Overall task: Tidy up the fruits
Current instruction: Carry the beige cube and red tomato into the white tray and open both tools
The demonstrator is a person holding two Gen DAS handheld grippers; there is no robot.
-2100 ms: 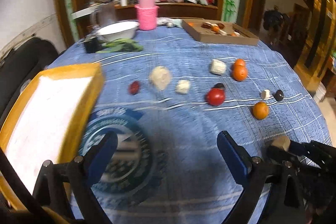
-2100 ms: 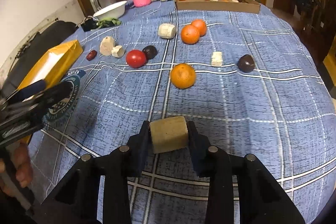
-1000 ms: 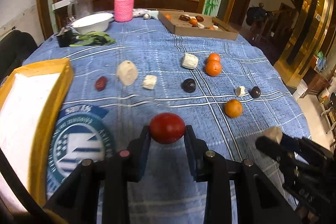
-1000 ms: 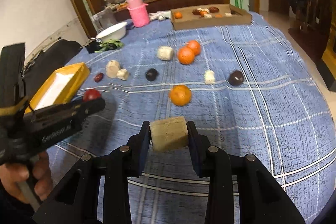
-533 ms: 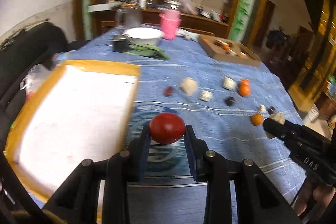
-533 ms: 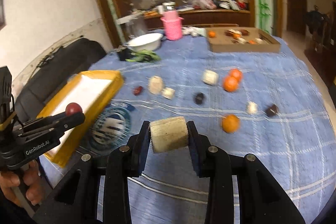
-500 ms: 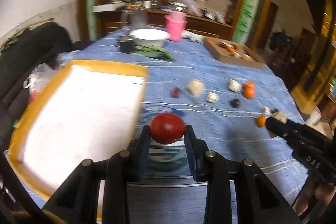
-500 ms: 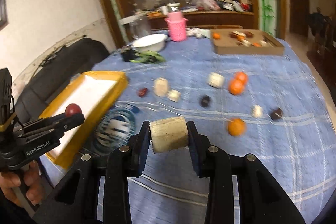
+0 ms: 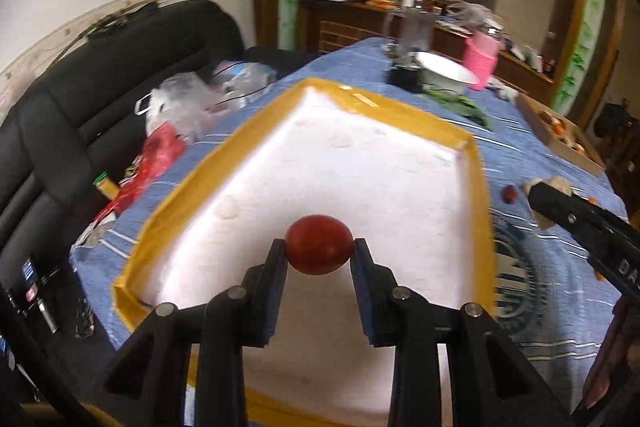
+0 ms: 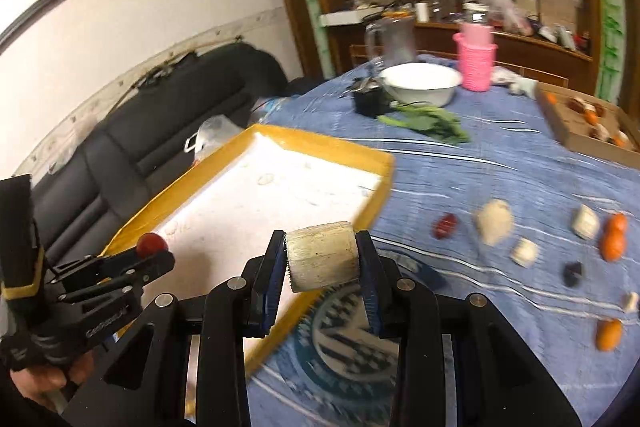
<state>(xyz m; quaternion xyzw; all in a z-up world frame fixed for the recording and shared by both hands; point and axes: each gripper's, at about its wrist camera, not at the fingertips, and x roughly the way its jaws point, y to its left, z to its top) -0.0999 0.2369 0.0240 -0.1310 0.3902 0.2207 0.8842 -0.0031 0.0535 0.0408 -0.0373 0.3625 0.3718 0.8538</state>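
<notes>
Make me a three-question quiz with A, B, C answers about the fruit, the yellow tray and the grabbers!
1. Where is the red fruit?
A. in the white bowl
B. between the left gripper's fingers, over the tray
C. on the blue cloth

2. What colour is the tray's rim?
A. yellow
B. pink
C. green

3. What is the right gripper doing?
A. hanging open
B. gripping a pale chunk
C. gripping an orange

Answers: 1 B, the fingers press on its sides above the white tray floor. 2 A, a yellow border runs round it. 3 B, the chunk sits clamped between both fingers.
</notes>
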